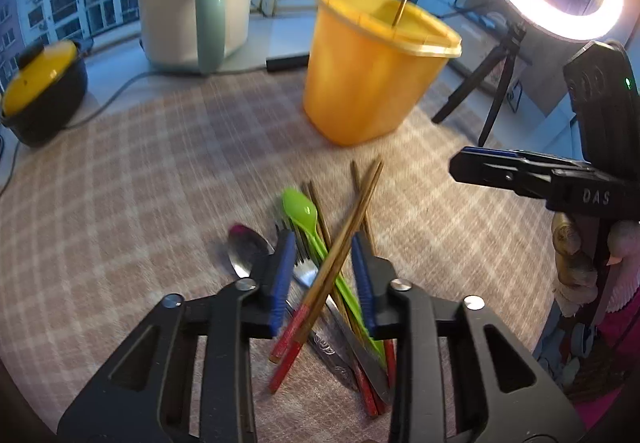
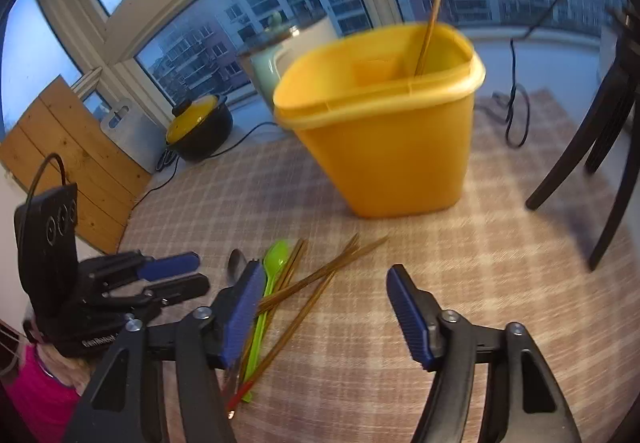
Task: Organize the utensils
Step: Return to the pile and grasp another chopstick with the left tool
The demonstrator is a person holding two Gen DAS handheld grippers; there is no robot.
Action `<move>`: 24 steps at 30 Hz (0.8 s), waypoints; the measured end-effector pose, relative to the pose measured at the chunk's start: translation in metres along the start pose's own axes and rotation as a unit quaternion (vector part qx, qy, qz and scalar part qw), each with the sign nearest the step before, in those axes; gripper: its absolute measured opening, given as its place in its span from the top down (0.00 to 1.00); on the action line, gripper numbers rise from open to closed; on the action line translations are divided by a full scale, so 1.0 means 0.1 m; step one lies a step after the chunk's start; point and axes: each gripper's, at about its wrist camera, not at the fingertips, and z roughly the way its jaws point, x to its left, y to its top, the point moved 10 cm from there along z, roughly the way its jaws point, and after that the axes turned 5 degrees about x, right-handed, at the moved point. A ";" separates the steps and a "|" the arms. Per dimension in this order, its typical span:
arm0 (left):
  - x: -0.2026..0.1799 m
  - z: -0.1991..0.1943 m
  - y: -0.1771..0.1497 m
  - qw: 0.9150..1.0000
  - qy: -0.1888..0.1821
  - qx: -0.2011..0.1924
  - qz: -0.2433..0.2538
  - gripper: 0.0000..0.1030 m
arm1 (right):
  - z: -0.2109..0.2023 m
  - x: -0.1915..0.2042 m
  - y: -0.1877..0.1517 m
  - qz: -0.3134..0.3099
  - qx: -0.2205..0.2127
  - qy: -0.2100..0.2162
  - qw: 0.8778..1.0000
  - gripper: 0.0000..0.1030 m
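Chopsticks between left tool pads

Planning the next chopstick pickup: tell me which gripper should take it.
Left, probably. The left gripper already straddles a red-tipped chopstick in the pile, pads apart. The right gripper stands open, mostly over bare tablecloth beside the pile.
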 end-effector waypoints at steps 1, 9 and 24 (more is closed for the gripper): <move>0.00 0.03 -0.02 1.000 -0.002 0.003 -0.002 0.75 | 0.06 -0.01 -0.03 0.011 0.008 0.009 1.000 0.44; -0.09 0.18 -0.17 0.999 0.008 0.023 0.022 0.77 | 0.47 -0.03 -0.25 0.072 0.063 0.054 0.994 0.61; -0.33 0.55 -0.14 0.989 0.099 0.036 0.105 0.77 | 0.51 -0.16 -0.35 0.097 0.071 0.054 0.991 0.65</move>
